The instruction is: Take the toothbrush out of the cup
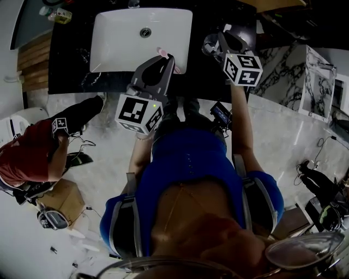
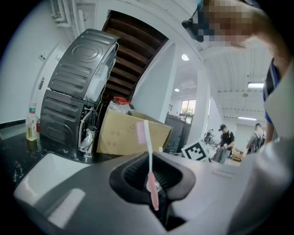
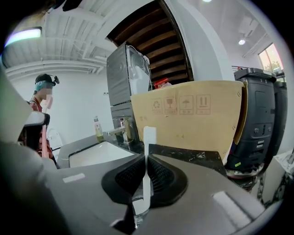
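Fingers of your left gripper (image 2: 151, 176) clench the pink plastic toothbrush (image 2: 140, 132) upright, already out of the cup. Your right gripper (image 3: 146, 170) pinches a white flat strip (image 3: 149, 136) above the clear glass cup (image 3: 138, 208), likely steadying it.

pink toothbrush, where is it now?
The pink toothbrush is clamped in the left tongs, over the white sink's front edge in the head view.

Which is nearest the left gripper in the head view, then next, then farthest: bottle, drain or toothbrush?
1. Toothbrush, in the left gripper's jaws.
2. Drain, in the sink beyond.
3. Bottle, at the counter's far left corner.
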The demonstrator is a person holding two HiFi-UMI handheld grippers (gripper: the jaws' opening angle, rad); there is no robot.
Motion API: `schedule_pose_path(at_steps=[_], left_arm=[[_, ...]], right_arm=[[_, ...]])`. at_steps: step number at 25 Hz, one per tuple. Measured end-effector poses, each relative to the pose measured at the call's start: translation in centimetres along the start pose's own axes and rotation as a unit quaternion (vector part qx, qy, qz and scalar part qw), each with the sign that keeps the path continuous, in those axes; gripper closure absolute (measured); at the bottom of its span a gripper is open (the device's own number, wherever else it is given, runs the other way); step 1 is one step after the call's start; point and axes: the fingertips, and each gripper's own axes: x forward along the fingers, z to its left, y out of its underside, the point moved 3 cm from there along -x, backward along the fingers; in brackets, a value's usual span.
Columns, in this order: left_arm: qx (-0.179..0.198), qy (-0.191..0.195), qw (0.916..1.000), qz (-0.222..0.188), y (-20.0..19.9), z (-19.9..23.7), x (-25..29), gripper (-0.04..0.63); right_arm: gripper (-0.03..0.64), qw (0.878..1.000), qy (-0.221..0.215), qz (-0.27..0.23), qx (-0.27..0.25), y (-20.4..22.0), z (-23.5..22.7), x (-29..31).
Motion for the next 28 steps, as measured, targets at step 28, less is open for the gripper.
schedule_pose_path(at_steps=[28], left_arm=[[0.048,0.084,0.9952,-0.015,-4.1,-5.0,3.0,0.581]], right_arm=[[0.603,0.984,-0.099,-0.145,-0.001,-8.1,3.8,-13.7]])
